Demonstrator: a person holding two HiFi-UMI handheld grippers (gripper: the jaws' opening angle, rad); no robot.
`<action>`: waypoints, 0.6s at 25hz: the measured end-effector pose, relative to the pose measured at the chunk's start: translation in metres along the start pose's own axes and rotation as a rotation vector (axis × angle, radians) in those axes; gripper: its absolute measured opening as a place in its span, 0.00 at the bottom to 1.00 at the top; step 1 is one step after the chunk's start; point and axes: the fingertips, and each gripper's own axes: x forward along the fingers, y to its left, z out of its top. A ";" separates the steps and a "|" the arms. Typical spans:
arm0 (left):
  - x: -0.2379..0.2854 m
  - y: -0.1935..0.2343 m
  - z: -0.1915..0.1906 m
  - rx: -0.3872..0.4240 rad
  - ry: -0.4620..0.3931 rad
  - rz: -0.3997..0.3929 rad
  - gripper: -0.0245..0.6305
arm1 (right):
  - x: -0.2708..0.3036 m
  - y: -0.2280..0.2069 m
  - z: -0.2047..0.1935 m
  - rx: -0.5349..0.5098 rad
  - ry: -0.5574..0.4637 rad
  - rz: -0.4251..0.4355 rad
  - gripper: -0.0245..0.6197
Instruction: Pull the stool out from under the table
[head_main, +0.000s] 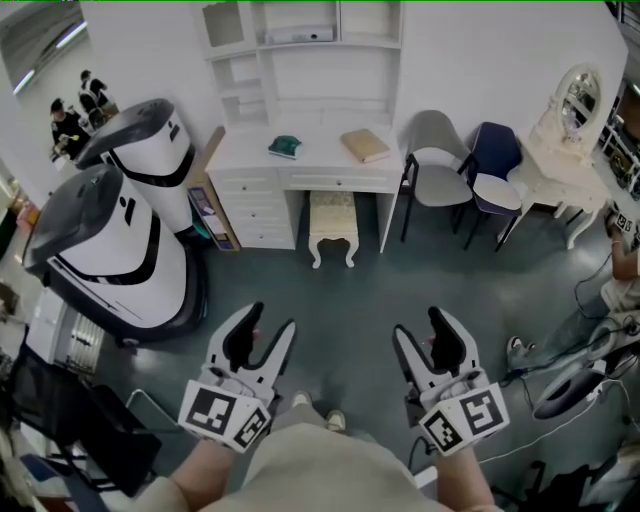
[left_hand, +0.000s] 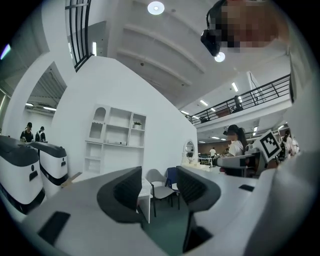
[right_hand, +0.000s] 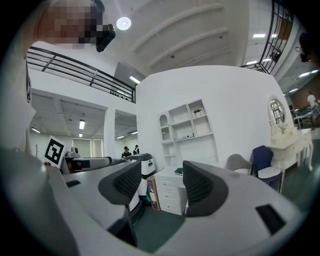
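A cream upholstered stool (head_main: 332, 222) stands tucked under the white desk (head_main: 255, 158) at the far wall, its seat partly beneath the desktop. Both grippers hover over the dark floor well short of the stool, pointing toward it. My left gripper (head_main: 270, 321) is open with nothing between its jaws; in the left gripper view (left_hand: 160, 182) only chairs and the desk's edge show through the gap. My right gripper (head_main: 418, 323) is open and empty too; through its gap (right_hand: 161, 182) I see the desk's drawers.
Two large white-and-black machines (head_main: 115, 255) stand at the left beside the desk. A grey chair (head_main: 440, 172), a dark blue chair (head_main: 495, 172) and a vanity table (head_main: 565, 160) stand on the right. Cables and a fan (head_main: 570, 385) lie at the right. A book (head_main: 364, 144) rests on the desk.
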 end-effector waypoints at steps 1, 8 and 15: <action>0.002 0.000 -0.002 0.005 0.005 0.006 0.38 | -0.001 -0.003 0.000 0.000 0.000 -0.009 0.46; 0.020 0.011 -0.020 0.058 0.032 0.015 0.41 | 0.008 -0.020 -0.014 -0.015 0.010 -0.023 0.50; 0.051 0.030 -0.037 0.073 0.040 0.036 0.41 | 0.033 -0.043 -0.035 -0.019 0.050 -0.006 0.50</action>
